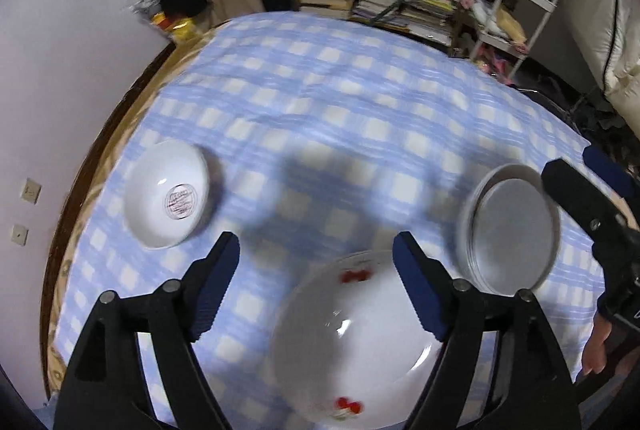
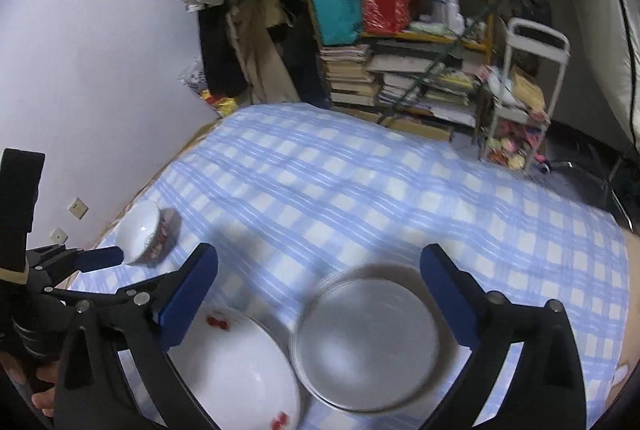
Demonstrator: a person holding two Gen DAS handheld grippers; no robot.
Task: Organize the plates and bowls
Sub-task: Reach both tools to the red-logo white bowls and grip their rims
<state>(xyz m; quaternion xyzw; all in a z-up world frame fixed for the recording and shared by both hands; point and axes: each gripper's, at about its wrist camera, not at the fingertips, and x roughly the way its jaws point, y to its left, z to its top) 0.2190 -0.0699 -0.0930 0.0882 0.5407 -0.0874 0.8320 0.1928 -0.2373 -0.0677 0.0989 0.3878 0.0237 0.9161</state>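
A large white plate with red flower marks (image 1: pixel 356 346) lies on the checked cloth below my open left gripper (image 1: pixel 320 254); it also shows in the right wrist view (image 2: pixel 236 366). A stack of grey metal plates (image 1: pixel 510 230) lies to its right, under my open right gripper (image 2: pixel 320 270), and shows there too (image 2: pixel 364 342). A small white bowl with a red stamp inside (image 1: pixel 168 193) stands at the left; its red-patterned side shows in the right wrist view (image 2: pixel 144 234). Both grippers are empty and above the table.
The table has a blue-and-white checked cloth (image 1: pixel 340 101). A wall (image 1: pixel 60 69) is close on the left. A shelf of books (image 2: pixel 400 77) and a white cart (image 2: pixel 524 101) stand beyond the far edge.
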